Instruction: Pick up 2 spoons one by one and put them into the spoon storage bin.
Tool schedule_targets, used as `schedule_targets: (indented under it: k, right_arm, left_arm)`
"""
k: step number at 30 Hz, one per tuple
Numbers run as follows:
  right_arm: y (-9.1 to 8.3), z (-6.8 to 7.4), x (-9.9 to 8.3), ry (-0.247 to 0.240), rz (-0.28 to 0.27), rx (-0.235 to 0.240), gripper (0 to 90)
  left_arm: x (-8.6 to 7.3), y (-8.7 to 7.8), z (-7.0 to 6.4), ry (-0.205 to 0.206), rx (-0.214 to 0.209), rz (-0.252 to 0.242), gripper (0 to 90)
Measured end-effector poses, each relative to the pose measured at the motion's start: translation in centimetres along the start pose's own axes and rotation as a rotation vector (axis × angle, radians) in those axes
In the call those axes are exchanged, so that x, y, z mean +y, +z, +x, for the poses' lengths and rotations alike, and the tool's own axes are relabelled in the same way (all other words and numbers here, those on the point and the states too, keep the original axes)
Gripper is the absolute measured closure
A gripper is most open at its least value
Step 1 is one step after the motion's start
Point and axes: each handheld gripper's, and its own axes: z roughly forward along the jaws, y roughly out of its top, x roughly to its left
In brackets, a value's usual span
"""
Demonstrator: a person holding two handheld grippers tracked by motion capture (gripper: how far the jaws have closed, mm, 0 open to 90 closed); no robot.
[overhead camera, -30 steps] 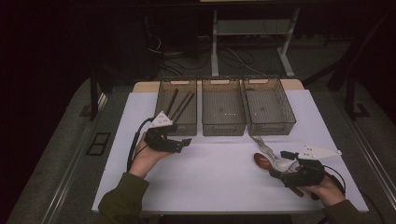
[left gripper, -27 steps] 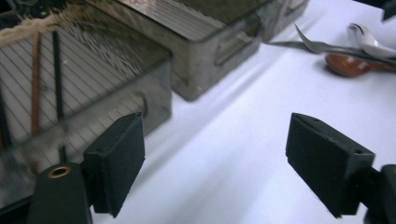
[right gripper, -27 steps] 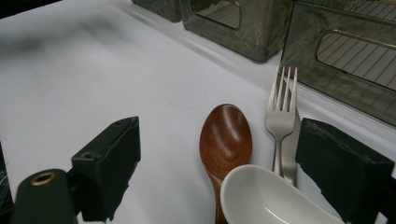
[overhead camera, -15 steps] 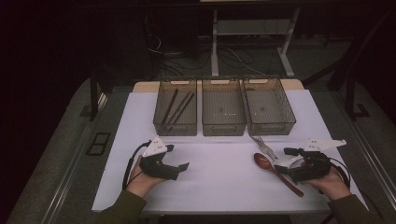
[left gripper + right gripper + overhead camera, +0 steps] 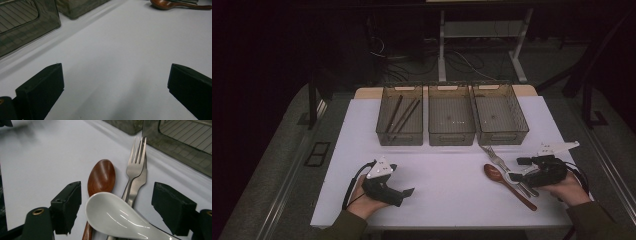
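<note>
Chopsticks point(image 5: 401, 115) already lie in the left bin point(image 5: 399, 137); we hover our wide-open right gripper point(image 5: 116, 207) over the white spoon point(image 5: 117, 216), wooden spoon point(image 5: 101, 178) and forks point(image 5: 135, 170); left gripper point(image 5: 115, 85) gapes empty.

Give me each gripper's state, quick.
Left gripper: open, holding nothing, over bare table.
Right gripper: open, jaws either side of the white spoon, not gripping.

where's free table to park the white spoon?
Bare sheet between left claw and wooden spoon, in front of the bins. Crowded at right claw: white spoon, fork and wooden spoon overlap.
</note>
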Motion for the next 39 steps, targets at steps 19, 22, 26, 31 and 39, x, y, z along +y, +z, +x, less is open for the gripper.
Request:
schedule_targets:
  k: [19,22,26,31,39]
  right_arm:
    - [2.3,1.2,1.9,-0.008,0.041,-0.010,41.0]
    - [3.1,1.3,2.3,-0.012,0.069,-0.016,44.0]
    - [4.0,1.5,2.8,-0.026,0.111,-0.032,46.4]
    - [4.8,1.9,3.2,-0.040,0.160,-0.035,51.2]
    - [5.8,2.1,3.3,-0.058,0.224,-0.055,47.9]
  left_arm:
    - [-0.1,0.3,0.1,0.003,-0.024,0.027,0.0]
    - [-0.1,0.3,0.1,0.000,-0.028,0.031,0.0]
    - [-0.1,0.3,0.1,0.002,-0.028,0.032,0.0]
    - [-0.2,0.4,0.1,0.005,-0.030,0.038,0.0]
    - [-0.2,0.4,0.1,0.007,-0.032,0.042,0.0]
